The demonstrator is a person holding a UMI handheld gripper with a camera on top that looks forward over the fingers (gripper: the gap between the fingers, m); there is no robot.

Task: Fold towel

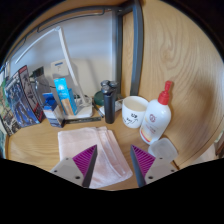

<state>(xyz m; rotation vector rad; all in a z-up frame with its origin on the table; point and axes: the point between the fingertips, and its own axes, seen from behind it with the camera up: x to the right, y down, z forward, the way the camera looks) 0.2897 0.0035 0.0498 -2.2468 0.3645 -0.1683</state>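
Observation:
A pale pink towel (90, 150) lies folded on the wooden desk (35, 148), just ahead of and partly between my fingers. My gripper (113, 162) is open above its near edge. The left finger's magenta pad (84, 159) lies over the towel. The right finger's pad (142, 160) is beside the towel's right edge, over bare desk. Nothing is held between the fingers.
Beyond the towel stand a dark bottle (108, 101), a white mug (134, 111), a white pump bottle with a red top (157, 117), a blue box (65, 97) and several items at the far left. A clear cup (163, 148) sits by the right finger.

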